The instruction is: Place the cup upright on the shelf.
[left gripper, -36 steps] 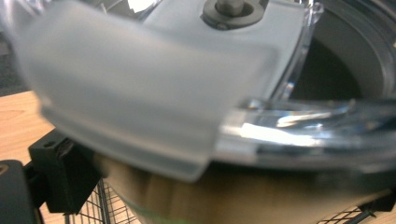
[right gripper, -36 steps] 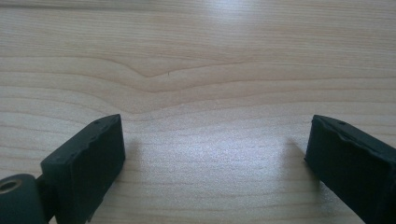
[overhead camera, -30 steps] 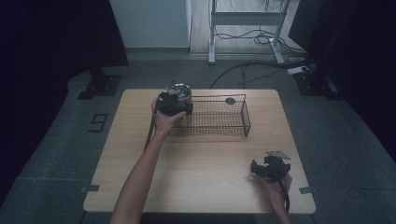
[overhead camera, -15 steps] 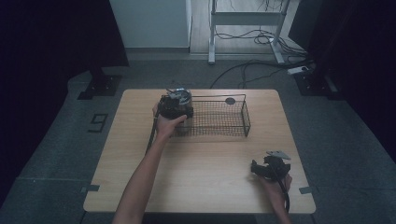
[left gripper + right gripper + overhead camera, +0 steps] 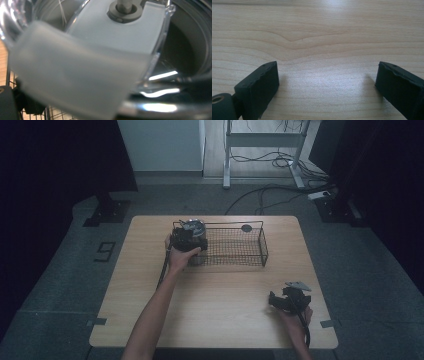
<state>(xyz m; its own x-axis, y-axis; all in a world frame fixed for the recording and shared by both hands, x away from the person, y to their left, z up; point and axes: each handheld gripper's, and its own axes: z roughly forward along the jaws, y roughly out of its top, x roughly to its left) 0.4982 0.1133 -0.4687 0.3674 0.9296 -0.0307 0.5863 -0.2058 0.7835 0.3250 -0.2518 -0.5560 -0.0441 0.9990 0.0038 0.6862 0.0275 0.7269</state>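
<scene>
Change: the left gripper (image 5: 186, 240) and the clear lidded container (image 5: 194, 228) it carries sit slightly nearer the person than half a second ago, at the left end of the wire basket (image 5: 235, 248); the right gripper (image 5: 289, 300) is unmoved.
Container: over the basket's left end, above the wooden surface (image 5: 220, 295); in the left gripper view its translucent lid (image 5: 75, 75) and metal hub (image 5: 124, 7) press close to the lens, blurred.
Axis: cannot tell from these views.
Left fingers: hidden by the container; grip cannot be told.
Right fingers: spread wide (image 5: 259, 87), empty, low over the bare surface.
Writing: a "9" on the floor (image 5: 105, 251) left of the surface.
</scene>
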